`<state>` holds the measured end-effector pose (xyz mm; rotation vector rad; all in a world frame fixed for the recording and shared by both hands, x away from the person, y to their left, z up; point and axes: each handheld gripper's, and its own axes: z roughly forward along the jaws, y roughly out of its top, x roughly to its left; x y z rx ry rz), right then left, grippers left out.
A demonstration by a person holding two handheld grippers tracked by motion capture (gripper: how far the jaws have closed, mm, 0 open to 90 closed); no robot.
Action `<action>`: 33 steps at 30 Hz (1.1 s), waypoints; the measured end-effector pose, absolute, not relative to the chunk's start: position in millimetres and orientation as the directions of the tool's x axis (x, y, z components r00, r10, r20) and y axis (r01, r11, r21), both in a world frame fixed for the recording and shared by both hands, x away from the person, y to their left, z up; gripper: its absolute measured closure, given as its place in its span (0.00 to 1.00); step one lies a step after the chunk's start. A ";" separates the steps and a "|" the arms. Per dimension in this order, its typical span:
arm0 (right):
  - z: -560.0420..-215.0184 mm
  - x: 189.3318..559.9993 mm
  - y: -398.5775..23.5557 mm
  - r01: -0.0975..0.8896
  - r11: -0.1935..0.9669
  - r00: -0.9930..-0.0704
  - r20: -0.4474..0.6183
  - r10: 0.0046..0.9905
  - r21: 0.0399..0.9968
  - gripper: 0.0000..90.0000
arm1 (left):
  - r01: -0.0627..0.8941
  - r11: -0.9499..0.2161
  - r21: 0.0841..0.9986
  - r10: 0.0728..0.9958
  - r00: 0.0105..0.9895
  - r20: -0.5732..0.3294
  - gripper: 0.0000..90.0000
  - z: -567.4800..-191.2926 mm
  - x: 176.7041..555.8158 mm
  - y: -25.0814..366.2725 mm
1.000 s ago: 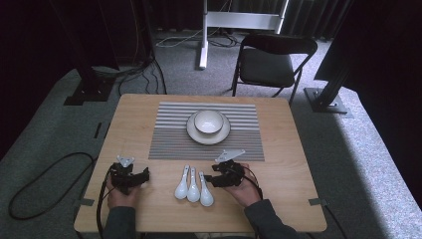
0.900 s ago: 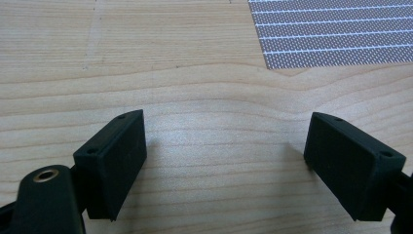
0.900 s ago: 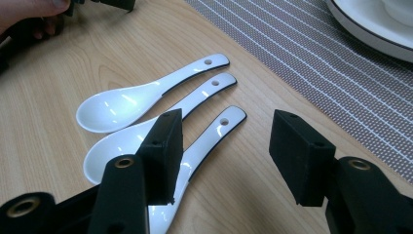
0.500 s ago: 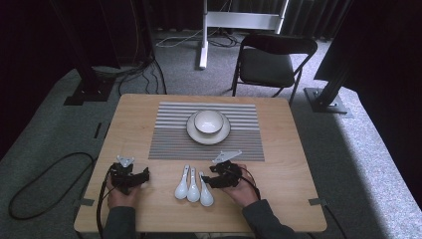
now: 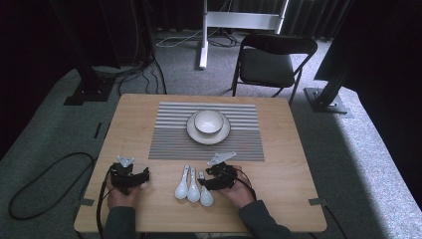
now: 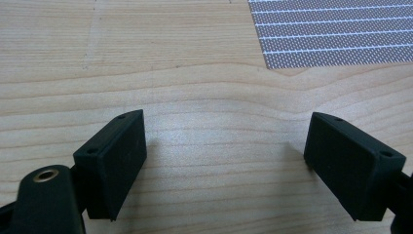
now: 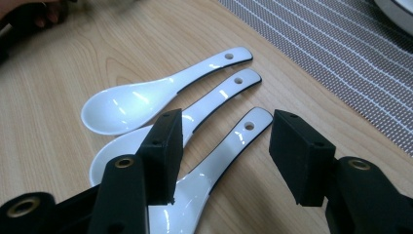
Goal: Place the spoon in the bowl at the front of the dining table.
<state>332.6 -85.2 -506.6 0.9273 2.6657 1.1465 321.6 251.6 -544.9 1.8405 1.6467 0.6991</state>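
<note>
Both tongs gape wide: our right gripper (image 7: 221, 156) straddles the nearest spoon (image 7: 214, 165) unpinched, our left gripper (image 6: 226, 163) idles over bare wood.

Largest first, we see the table (image 5: 278, 174) across mid-frame, then the striped mat (image 5: 169, 134) at its centre, carrying the plate (image 5: 191, 130) and bowl (image 5: 208, 121). Three white spoons (image 5: 193, 185) lie side by side at lower centre, handles toward the mat. We judge the work barely begun: no spoon is lifted, nothing sits in the bowl, and the grasp, carry and placing all remain.
</note>
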 end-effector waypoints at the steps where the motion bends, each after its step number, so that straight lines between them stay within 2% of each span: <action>1: -507.0 332.5 -85.1 0.498 0.534 -0.810 0.146 0.568 0.684 0.51 | 0.698 -0.081 0.711 0.994 0.106 0.010 0.18 -545.0 321.6 251.5; 33: -525.0 329.0 -72.1 0.500 0.594 -0.814 0.108 0.571 0.630 0.56 | 0.698 -0.082 0.711 0.994 0.107 0.010 0.18 -545.0 321.5 251.5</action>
